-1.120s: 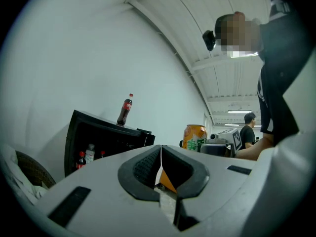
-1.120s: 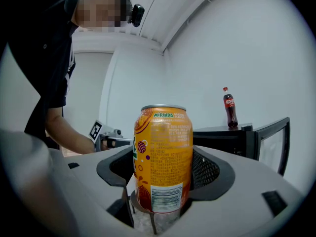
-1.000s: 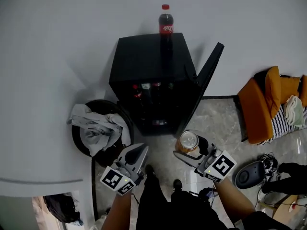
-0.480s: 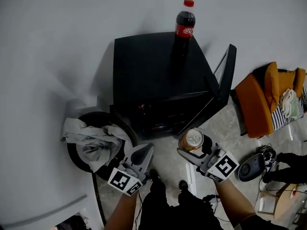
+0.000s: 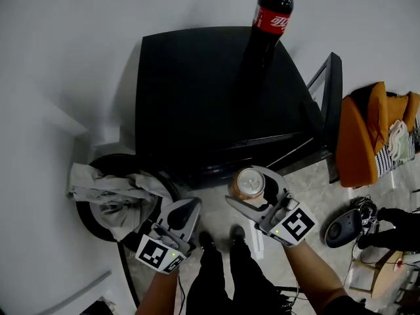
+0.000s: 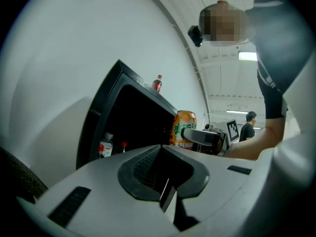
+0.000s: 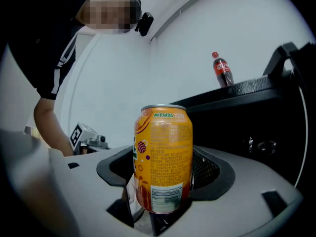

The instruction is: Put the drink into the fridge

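- The right gripper (image 5: 252, 190) clamps the orange can (image 5: 250, 182), which is upright with a jaw pressed to each side.
- The can hangs just in front of the black fridge (image 5: 197, 97), outside it; the door (image 5: 330, 104) stands open on the right.
- The left gripper (image 5: 186, 210) is empty, jaws pressed together, near the right one.
- A cola bottle (image 5: 267, 28) stands on the fridge top, and small bottles (image 6: 104, 146) show inside.

One can (image 5: 250, 183), one cola bottle (image 5: 266, 35), one fridge (image 5: 190, 97)
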